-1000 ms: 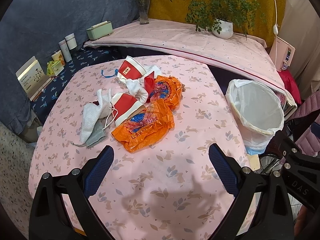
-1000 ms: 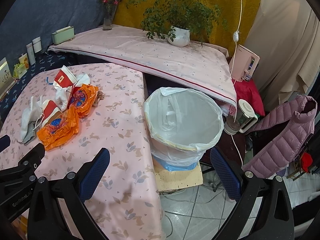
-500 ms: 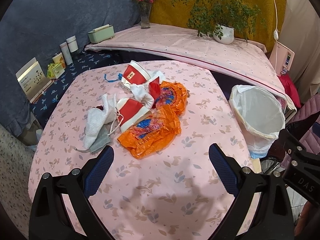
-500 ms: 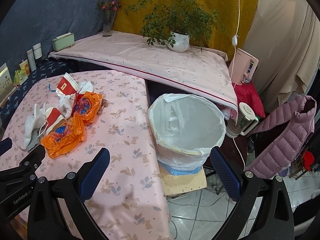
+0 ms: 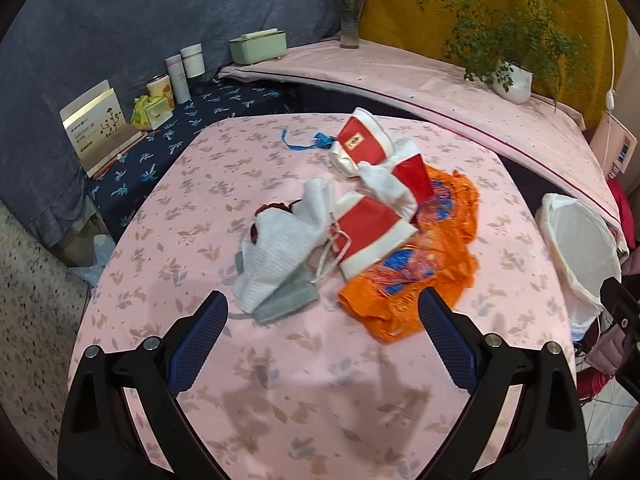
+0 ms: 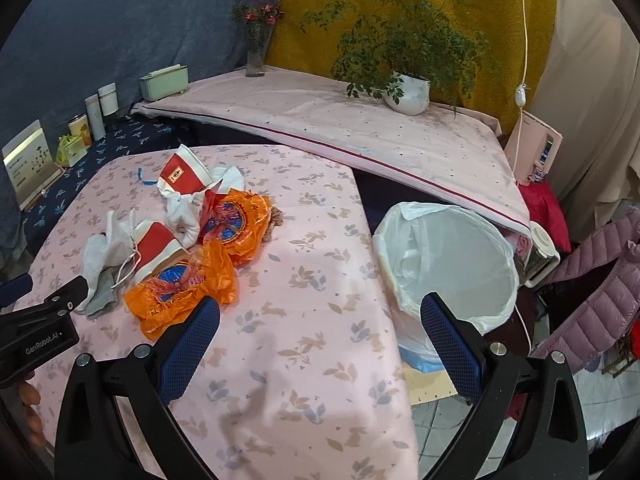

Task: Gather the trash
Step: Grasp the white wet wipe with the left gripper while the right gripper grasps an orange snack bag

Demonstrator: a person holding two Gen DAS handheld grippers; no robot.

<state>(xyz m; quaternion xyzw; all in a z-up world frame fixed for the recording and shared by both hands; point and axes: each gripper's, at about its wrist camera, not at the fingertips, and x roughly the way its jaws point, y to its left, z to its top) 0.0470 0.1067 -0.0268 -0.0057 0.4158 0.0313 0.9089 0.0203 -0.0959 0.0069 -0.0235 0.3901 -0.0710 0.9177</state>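
Left gripper (image 5: 322,316): spread wide, holding nothing, above trash pile (image 5: 360,224)
Right gripper (image 6: 320,320): spread wide, holding nothing
Bin (image 6: 448,260): beside table (image 6: 304,360)

a pale pink tablecloth (image 5: 192,216) is showing a faded leaf print. orange plastic bags (image 5: 404,280) are carrying blue and red markings, red paper cups (image 5: 370,232) are wearing white rims, and a white cloth (image 5: 280,248) is lying over grey. the bin liner (image 6: 452,256) is showing white; the finger pads (image 5: 198,344) are showing blue.
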